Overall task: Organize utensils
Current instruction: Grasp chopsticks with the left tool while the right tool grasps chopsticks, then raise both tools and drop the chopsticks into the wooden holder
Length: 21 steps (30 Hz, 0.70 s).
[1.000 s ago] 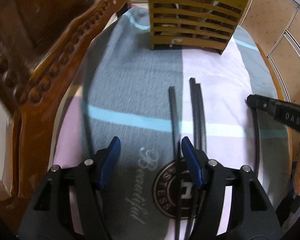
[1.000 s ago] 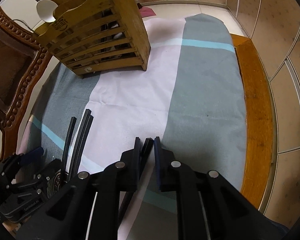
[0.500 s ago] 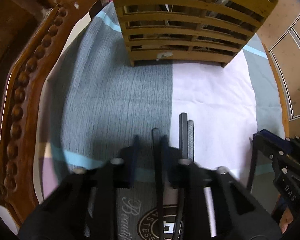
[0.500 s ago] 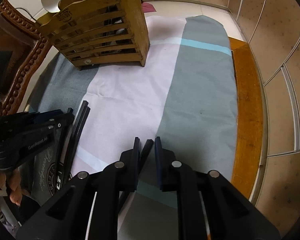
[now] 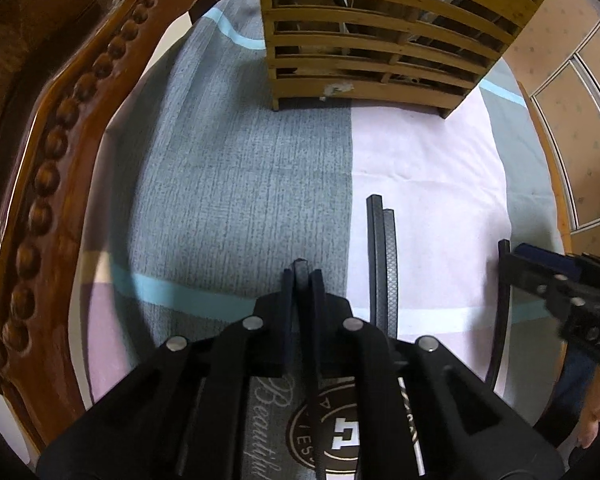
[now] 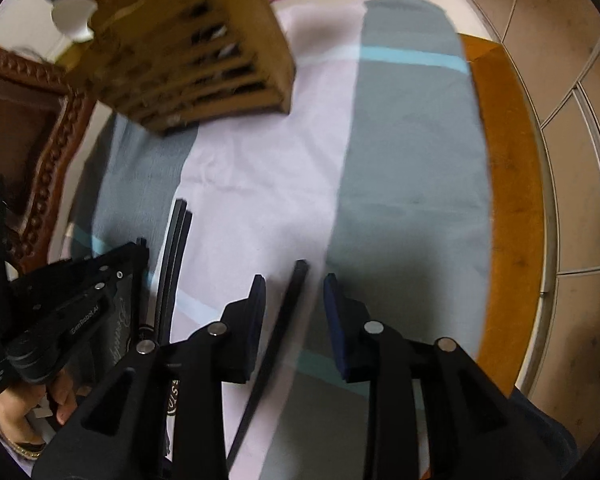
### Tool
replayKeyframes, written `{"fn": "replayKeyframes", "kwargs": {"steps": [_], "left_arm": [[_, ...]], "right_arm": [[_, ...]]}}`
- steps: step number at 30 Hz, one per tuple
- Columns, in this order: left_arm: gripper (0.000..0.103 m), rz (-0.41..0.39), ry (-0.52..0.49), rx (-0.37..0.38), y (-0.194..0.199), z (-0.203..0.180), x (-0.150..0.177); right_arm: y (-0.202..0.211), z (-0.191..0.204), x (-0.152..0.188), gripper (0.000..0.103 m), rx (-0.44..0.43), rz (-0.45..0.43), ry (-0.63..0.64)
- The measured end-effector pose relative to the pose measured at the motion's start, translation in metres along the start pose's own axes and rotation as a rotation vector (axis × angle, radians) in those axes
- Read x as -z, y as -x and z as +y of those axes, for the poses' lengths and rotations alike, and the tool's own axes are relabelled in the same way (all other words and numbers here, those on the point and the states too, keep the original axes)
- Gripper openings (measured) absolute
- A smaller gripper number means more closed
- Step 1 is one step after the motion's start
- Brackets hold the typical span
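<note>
- On the table [image 6: 504,184] lies a striped cloth [image 5: 240,184] in grey, pale pink and light blue; its bare orange-brown rim shows along the right edge in the right wrist view.
- Beside the table's left edge stands a carved dark wooden chair [image 5: 40,184] with a beaded border.
- At the far end of the cloth stands a slatted wooden utensil holder [image 5: 384,36], upright, with dark and metal handles showing inside; which slots they fill I cannot tell.
- Behind the holder in the right wrist view a white spoon bowl [image 6: 74,16] shows, blurred.
- The left gripper [image 5: 302,276] points steeply down at the cloth, its jaws pressed together on one black chopstick [image 5: 300,270], whose end pokes out just past the pads.
- The right gripper [image 6: 294,292] is near the cloth's front right part; its jaws are opening, and a black chopstick [image 6: 290,300] lies slanted between them with a gap to each pad, so it is not pinched.
- Two more black chopsticks [image 5: 382,264] lie side by side and touching on the pale pink stripe, between the two grippers, their ends toward the holder.
- A round dark printed badge [image 5: 340,436] on the cloth sits under the left gripper.
- A person's hand [image 6: 28,416] holds the left gripper's grip, a bracelet at the wrist.
</note>
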<state>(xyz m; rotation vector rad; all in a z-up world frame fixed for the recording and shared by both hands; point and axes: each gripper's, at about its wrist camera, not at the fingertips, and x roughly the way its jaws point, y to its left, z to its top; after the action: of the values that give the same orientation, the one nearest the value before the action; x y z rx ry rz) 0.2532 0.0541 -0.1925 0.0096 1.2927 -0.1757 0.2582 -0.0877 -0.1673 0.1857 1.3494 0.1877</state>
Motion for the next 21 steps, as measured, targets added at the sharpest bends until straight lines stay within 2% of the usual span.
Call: {"fn": "replayKeyframes", "kwargs": {"steps": [3, 6, 8, 9, 10, 11, 16, 21], "left_arm": [[0.011, 0.005, -0.006, 0.000, 0.000, 0.002, -0.001], [0.011, 0.014, -0.009, -0.001, -0.009, 0.002, -0.018], [0.011, 0.012, -0.017, -0.008, -0.010, -0.003, -0.023], [0.011, 0.013, -0.021, -0.010, -0.010, -0.003, -0.024], [0.010, 0.013, -0.021, -0.010, -0.007, -0.008, -0.020], [0.009, 0.011, -0.024, -0.010, -0.008, -0.008, -0.023], [0.008, -0.021, 0.009, 0.012, -0.003, -0.009, -0.021], [0.007, -0.208, 0.035, 0.042, 0.054, -0.003, -0.022]], "right_arm": [[-0.005, 0.014, -0.006, 0.030, 0.080, 0.009, 0.021], [-0.011, 0.028, -0.012, 0.030, 0.158, 0.019, 0.067], [-0.015, 0.038, -0.013, 0.028, 0.209, 0.022, 0.097], [-0.015, 0.041, -0.014, 0.024, 0.221, 0.021, 0.107], [-0.016, 0.044, -0.014, 0.014, 0.225, 0.021, 0.115], [-0.016, 0.045, -0.015, 0.010, 0.224, 0.024, 0.118], [-0.009, 0.047, -0.016, 0.009, 0.175, -0.008, 0.097], [0.050, 0.048, -0.010, 0.008, 0.095, -0.186, 0.086]]}}
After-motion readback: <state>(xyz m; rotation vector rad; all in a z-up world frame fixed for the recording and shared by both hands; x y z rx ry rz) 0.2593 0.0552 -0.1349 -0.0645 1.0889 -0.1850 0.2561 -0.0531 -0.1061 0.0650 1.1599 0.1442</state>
